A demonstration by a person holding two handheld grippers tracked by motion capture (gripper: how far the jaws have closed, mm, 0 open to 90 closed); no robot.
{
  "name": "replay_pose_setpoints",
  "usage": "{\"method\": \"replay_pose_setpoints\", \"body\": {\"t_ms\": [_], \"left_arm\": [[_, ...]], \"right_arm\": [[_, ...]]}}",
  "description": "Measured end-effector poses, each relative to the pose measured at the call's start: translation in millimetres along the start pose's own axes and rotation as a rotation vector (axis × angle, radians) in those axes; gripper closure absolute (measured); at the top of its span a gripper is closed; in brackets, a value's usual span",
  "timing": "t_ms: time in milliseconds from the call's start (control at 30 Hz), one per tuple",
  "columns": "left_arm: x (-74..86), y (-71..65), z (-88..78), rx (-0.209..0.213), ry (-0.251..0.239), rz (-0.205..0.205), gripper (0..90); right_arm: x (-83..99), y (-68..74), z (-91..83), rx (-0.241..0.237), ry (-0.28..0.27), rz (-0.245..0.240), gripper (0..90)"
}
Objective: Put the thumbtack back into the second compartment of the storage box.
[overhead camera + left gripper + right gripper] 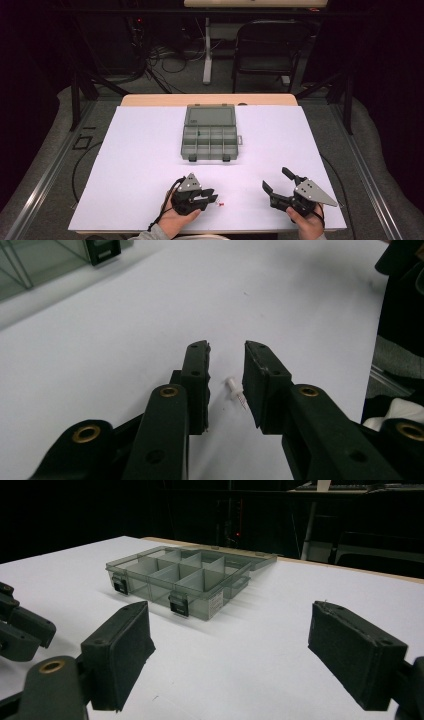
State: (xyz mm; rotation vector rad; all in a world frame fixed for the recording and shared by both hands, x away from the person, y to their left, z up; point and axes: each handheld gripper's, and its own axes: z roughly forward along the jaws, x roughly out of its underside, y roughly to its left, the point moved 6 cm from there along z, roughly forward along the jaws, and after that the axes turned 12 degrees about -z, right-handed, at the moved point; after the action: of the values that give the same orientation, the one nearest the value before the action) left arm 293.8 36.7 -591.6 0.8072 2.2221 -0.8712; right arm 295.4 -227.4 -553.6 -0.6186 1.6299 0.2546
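Left tool (226, 357): black jaws are standing narrowed but not yet touching, straddling a small white pin (235, 390) that is lying flat on the white desk (125, 340). Pin is resting between the two pads, closer to the right-hand one in the left gripper view, apart from both as far as can be told. Nothing is being gripped yet.

Pin, high view (220, 203): showing as a tiny pale speck with a reddish end, just beyond the tips of the left tool (212, 196), at the near edge of the desk.

Right tool (230, 655): jaws are gaping wide, holding nothing, hovering over bare desk; in the high view it (274, 183) is sitting well to the right of the left tool.

Compartment box (210, 132): grey, translucent, lid lying open and flat behind it, well ahead of both tools (one small green item (198, 133) is sitting in a back-row cell; the other cells appear to be holding nothing).

Progress, as judged: pickup is only being set up. Left to do: closing on the pin, lifting it, carrying it forward to the box and dropping it in a compartment.
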Motion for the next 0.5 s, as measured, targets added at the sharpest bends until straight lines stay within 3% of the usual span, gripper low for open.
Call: {"method": "replay_pose_setpoints", "body": {"t_ms": [200,500], "left_arm": [[5.3,-1.3,3.5,0.009,0.009,-0.022,75.2],[10.6,-3.2,10.6,0.006,0.039,-0.017,77.6]], "right_arm": [[0.2,0.1,0.2,-0.001,0.001,0.0,16.9],[0.4,0.0,0.3,0.0,0.002,0.002,16.9]]}}
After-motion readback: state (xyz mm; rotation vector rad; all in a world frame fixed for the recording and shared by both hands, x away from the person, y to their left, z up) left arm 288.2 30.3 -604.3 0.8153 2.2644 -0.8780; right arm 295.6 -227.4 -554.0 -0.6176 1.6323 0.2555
